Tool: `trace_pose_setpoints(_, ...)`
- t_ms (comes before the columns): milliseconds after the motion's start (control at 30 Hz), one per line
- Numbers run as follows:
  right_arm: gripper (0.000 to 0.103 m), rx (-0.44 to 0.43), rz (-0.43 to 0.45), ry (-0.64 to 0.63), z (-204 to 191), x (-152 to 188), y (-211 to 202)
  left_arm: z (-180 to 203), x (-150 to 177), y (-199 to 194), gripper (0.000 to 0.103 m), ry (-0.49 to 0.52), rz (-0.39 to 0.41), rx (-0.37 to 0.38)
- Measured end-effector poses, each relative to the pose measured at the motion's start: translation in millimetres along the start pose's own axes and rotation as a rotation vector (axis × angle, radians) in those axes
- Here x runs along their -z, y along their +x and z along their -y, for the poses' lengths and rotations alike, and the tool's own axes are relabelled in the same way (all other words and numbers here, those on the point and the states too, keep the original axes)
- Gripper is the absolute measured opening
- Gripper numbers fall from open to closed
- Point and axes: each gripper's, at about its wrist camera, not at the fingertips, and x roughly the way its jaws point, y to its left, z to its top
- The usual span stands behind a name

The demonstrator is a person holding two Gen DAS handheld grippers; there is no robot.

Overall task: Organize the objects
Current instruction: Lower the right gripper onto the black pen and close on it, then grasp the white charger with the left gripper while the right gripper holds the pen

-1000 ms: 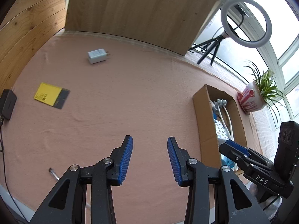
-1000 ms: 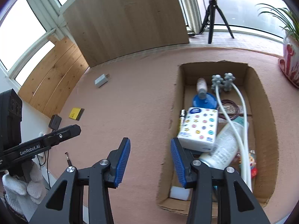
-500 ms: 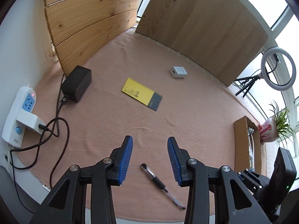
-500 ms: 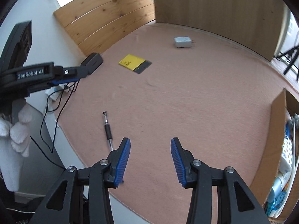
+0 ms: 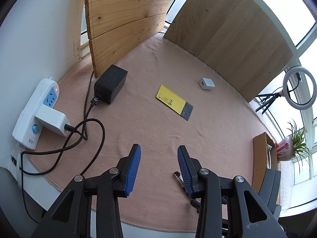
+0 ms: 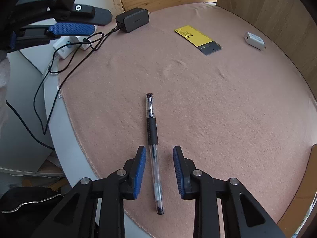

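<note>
Pink felt covers the desk point(image 6: 218, 103), with wooden boards standing along its far edges. Right claw point(image 6: 159, 171) points down at the desk with its blue pads closing; a clear pen point(image 6: 153, 148) with a black grip lies between them, not yet touched. Left claw point(image 5: 158, 170) hangs spread over bare felt, pinching nothing; the pen's tip point(image 5: 178, 176) peeks beside its right pad. Farther out lie a yellow ruler card point(image 6: 198, 39) with print too small to read, a white charger point(image 6: 254, 40), and a black power brick point(image 6: 132, 22) with faint, unreadable lettering. A white power strip point(image 5: 35, 111) rests at the desk's left edge. A cardboard box point(image 5: 261, 158) stands at the right.
</note>
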Motion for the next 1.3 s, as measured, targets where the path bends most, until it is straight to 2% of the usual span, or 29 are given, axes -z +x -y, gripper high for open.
trace_pose_setpoints(200, 0.02, 0.021, -0.002, 0.007, -1.1, 0.4, 5.8, -1.7, -6.5, 0.9, 0.042, 0.009, -0.002, -0.004)
trace_pose_setpoints(367, 0.011, 0.019, 0.006, 0.061, 6.9, 0.4, 5.2, 4.5, -6.6, 8.3, 0.042, 0.027, -0.021, 0.002)
trace_pose_setpoints(867, 0.008, 0.037, 0.034, 0.305, 61.1, 12.8, -2.7, 19.3, -11.4, 38.2, 0.042, 0.08, -0.083, 0.01)
trace_pose_setpoints(1033, 0.008, 0.06, 0.047, 0.379, 83.1, 19.1, -6.0, 37.2, -17.9, 56.5, 0.042, 0.144, -0.111, 0.003)
trace_pose_setpoints(1167, 0.008, 0.052, 0.054, 0.453, 100.8, 22.8, -7.8, 64.3, -28.2, 75.1, 0.042, 0.237, -0.129, 0.002)
trace_pose_setpoints(1300, 0.008, 0.089, 0.061, 0.505, 118.2, 26.2, -9.9, 92.4, -45.4, 91.1, 0.042, 0.323, -0.121, 0.009)
